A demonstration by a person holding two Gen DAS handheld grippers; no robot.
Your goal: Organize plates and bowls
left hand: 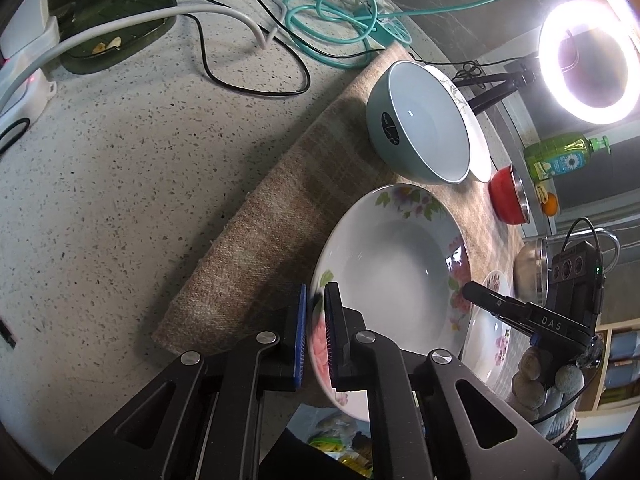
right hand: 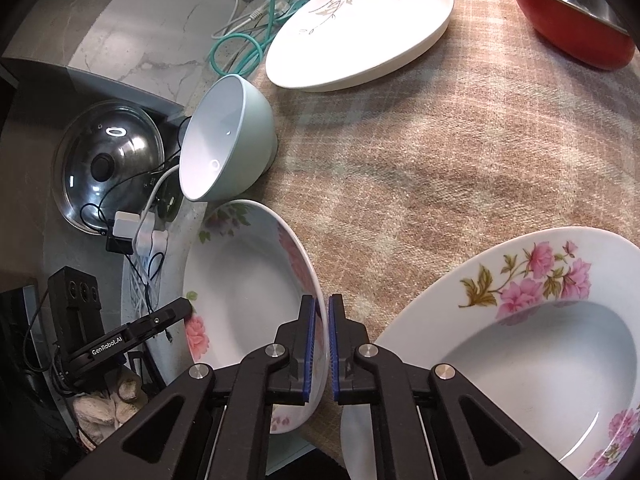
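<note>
Both grippers are clamping opposite rim edges of one floral deep plate (left hand: 392,276) (on the checked cloth (left hand: 256,232)); the left gripper (left hand: 316,336) is pinching at seven o'clock, the right gripper (right hand: 322,350) at four; a pale green bowl (left hand: 416,128) is sitting at twelve.

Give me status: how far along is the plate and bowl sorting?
Early. Nothing looks stacked: teal bowl, leaf-print plate, red bowl and second floral plate sit apart on the cloth. In hand: left claw and right claw both pinch opposite rims of one floral plate. Left: everything.
</note>
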